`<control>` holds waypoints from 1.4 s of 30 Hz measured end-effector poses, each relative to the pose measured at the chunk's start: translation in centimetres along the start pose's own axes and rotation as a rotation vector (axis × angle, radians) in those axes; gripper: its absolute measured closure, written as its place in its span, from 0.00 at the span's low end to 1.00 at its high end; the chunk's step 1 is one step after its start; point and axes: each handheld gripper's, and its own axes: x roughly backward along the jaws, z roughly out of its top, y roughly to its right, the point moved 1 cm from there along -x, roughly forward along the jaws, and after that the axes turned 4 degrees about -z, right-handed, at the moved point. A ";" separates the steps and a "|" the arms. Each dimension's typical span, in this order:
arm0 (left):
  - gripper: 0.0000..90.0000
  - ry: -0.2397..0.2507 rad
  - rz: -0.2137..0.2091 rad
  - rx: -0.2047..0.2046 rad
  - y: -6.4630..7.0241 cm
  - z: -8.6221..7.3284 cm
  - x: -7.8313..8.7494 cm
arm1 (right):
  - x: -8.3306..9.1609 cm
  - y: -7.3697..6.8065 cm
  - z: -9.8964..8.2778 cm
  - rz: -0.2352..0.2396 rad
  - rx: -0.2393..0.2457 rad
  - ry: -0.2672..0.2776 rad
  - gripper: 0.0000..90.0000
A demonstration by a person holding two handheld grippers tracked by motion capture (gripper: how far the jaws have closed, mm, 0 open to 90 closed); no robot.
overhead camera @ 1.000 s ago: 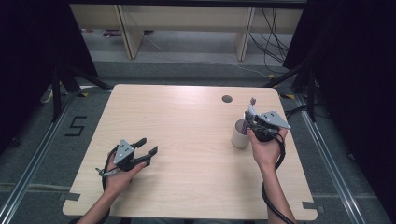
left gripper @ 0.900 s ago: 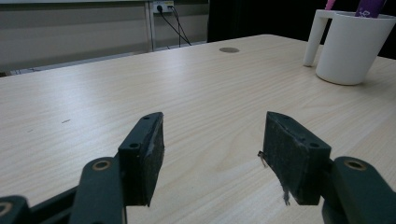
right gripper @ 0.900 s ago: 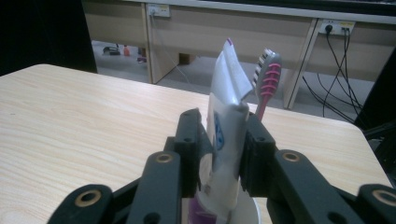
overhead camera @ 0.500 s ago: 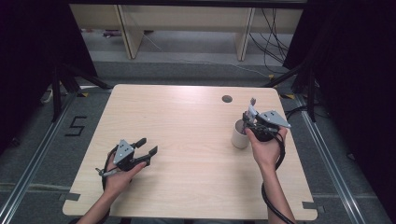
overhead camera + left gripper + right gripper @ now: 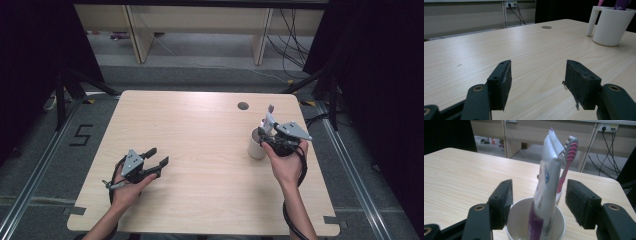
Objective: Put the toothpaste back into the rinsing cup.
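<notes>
Right tool (image 5: 537, 202) just opened over the cup (image 5: 511, 221).
Toothpaste tube (image 5: 545, 195) and toothbrush (image 5: 567, 157) stood in the cup, untouched; left tool (image 5: 152, 159) apart, far across desk (image 5: 200, 135).

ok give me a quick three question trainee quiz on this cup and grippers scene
1. True or false: the right gripper is clamped on the white and purple toothpaste tube.
2. What stands in the white plastic cup beside the tube? A) pink toothbrush B) metal spoon C) black marker
3. Fill in: the left gripper has its jaws ____ over the light wooden table.

Key: 1 false, its jaws have just been opening and stand clear of the tube. 2 A, the pink toothbrush. 3 open.
</notes>
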 end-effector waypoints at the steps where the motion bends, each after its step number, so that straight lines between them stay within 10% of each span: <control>1: 0.42 -0.001 0.000 0.000 0.0 0.0 0.0 | 0.1 0.2 -0.1 0.015 0.017 0.009 0.43; 30: 0.42 -0.001 0.005 -0.001 0.1 0.0 0.0 | 2.4 0.7 -7.4 0.012 -0.052 -0.099 0.42; 42: 0.41 0.007 0.018 0.004 0.1 0.0 0.1 | 2.4 1.0 -9.0 0.018 -0.052 -0.062 0.42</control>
